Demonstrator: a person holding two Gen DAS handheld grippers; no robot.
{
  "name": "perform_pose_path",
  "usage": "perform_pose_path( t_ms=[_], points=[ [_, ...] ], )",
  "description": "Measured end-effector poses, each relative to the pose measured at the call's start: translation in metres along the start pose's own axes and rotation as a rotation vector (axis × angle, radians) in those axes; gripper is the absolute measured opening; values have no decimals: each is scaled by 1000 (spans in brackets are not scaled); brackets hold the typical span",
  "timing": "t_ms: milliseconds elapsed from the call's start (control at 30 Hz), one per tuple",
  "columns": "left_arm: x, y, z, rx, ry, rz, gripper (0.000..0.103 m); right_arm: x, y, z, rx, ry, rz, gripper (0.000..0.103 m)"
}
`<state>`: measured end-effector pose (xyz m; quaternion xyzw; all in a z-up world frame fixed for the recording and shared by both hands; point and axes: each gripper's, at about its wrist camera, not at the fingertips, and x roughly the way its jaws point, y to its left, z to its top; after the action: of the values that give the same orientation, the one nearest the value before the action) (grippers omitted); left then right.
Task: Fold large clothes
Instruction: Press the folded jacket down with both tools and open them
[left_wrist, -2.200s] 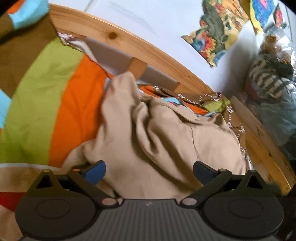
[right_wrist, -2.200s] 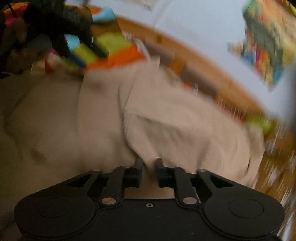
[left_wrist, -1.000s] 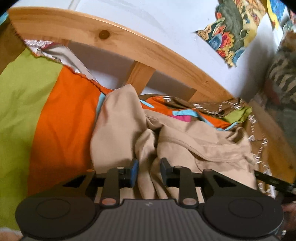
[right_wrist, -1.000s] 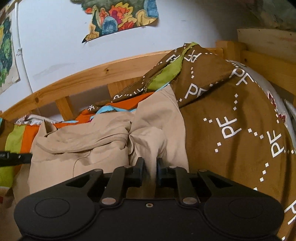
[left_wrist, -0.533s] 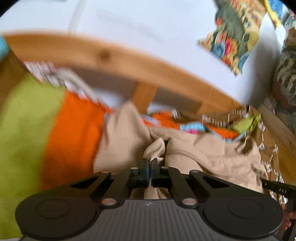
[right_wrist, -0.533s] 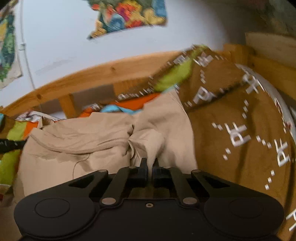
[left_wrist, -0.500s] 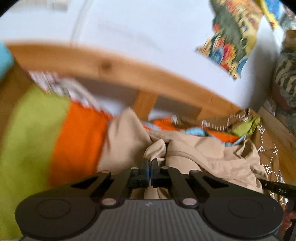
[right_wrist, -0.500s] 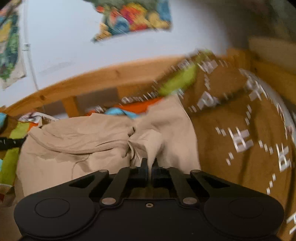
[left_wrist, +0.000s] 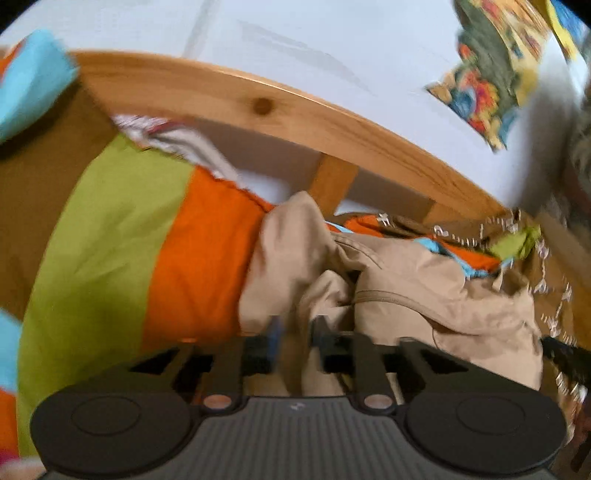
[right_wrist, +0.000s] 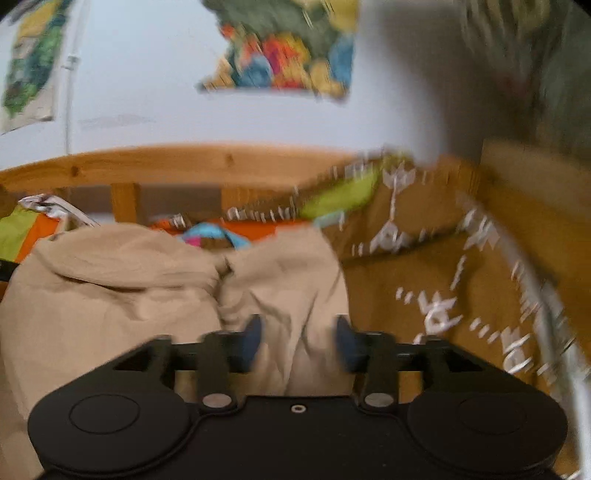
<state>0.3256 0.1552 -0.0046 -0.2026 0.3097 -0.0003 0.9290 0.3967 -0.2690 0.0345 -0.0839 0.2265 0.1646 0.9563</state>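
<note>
A crumpled beige garment (left_wrist: 424, 280) lies on the bed against the wooden headboard. My left gripper (left_wrist: 297, 332) sits at its left end, its jaws slightly apart with a fold of the cloth loose between them. In the right wrist view the same beige garment (right_wrist: 110, 295) spreads to the left. My right gripper (right_wrist: 297, 336) is open wide at the garment's right end, with cloth lying between the fingers and not pinched. Both views are blurred by motion.
A bedspread (left_wrist: 110, 240) striped green, orange and brown covers the bed on the left. A brown blanket with white letters (right_wrist: 443, 277) is bunched on the right. The wooden headboard rail (left_wrist: 295, 114) runs behind, and a colourful poster (right_wrist: 288, 48) hangs on the white wall.
Both grippers were shut on the beige garment half a second ago. Both have now opened and released it, the right wider than the left. Both cameras have pulled back slightly.
</note>
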Motion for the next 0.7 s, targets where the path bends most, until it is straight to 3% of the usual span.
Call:
perform_pose_path(
  t_ms=[33, 167, 233, 300, 400, 567, 700],
  points=[
    [-5, 1, -4, -3, -9, -3, 51, -10, 4, -1, -22, -37, 16, 52],
    [-25, -8, -24, 81, -18, -30, 55, -29, 32, -12, -168, -91, 137, 55],
    [-27, -19, -34, 145, 6, -39, 59, -22, 53, -22, -291, -59, 138, 60],
    [-19, -34, -41, 205, 51, -9, 59, -3, 68, -31, -355, 28, 72, 60],
    [7, -47, -46, 249, 116, 96, 59, 24, 59, -43, -311, 135, 2, 64],
    [9, -41, -46, 225, 103, 117, 59, 2, 35, -39, -192, 112, 17, 69],
    [-19, -33, -50, 192, 101, 101, 77, -47, 22, -45, -183, 72, 59, 86]
  ],
)
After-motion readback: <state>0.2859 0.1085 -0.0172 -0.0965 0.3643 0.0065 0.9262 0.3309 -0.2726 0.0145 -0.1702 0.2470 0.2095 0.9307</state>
